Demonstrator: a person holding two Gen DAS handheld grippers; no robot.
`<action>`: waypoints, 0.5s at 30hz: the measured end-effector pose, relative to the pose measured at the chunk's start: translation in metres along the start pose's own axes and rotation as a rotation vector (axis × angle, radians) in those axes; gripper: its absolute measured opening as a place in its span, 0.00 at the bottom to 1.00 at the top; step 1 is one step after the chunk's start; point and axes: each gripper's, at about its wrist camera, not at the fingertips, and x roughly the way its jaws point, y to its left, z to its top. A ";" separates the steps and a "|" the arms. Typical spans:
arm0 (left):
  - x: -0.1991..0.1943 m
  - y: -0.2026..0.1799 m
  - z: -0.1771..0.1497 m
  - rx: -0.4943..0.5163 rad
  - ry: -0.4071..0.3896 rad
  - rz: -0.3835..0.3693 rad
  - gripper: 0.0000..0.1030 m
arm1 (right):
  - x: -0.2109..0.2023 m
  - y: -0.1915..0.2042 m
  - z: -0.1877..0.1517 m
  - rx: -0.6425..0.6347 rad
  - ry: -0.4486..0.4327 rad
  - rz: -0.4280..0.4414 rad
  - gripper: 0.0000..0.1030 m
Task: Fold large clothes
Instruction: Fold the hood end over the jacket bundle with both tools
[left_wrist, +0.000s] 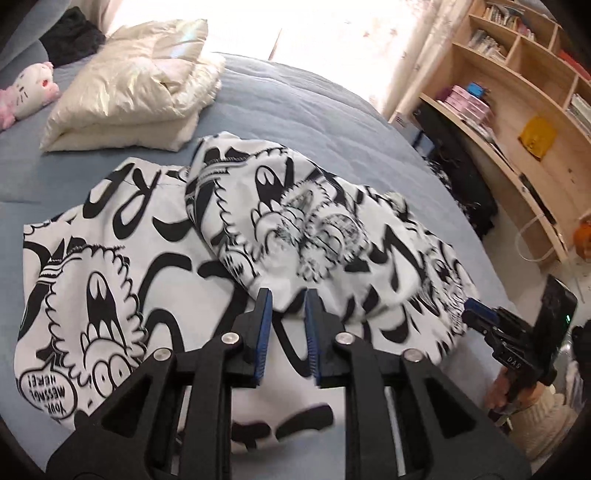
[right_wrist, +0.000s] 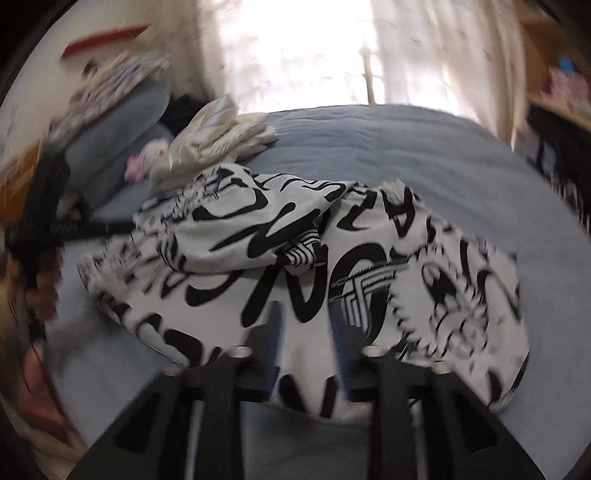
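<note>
A large white garment with black cartoon print (left_wrist: 122, 258) lies spread on the blue-grey bed (left_wrist: 295, 107), one part folded over itself in a rumpled heap (left_wrist: 306, 221). My left gripper (left_wrist: 289, 301) hovers just over the garment's near side, its blue-padded fingers (left_wrist: 264, 325) a little apart and nothing pinched between them. At the garment's right edge, in the left wrist view, is my right gripper (left_wrist: 476, 310), held by a hand. The right wrist view is blurred: the right gripper (right_wrist: 306, 328) stands open over the same garment (right_wrist: 236, 258), its fingers apart and empty.
A folded cream quilt (left_wrist: 136, 85) and a pink plush toy (left_wrist: 29, 88) lie at the bed's far left. A wooden bookshelf (left_wrist: 517, 92) and dark items on the floor (left_wrist: 469, 192) stand to the right of the bed. Bright curtains (right_wrist: 314, 51) hang behind.
</note>
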 end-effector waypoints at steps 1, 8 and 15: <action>-0.002 0.000 0.000 -0.003 0.004 -0.009 0.29 | -0.006 0.000 -0.004 0.046 -0.016 0.029 0.59; -0.001 0.029 0.014 -0.104 0.006 -0.086 0.55 | 0.007 0.023 0.013 0.239 0.029 0.226 0.62; 0.055 0.082 0.034 -0.278 0.046 -0.169 0.55 | 0.072 0.047 0.026 0.357 0.098 0.280 0.62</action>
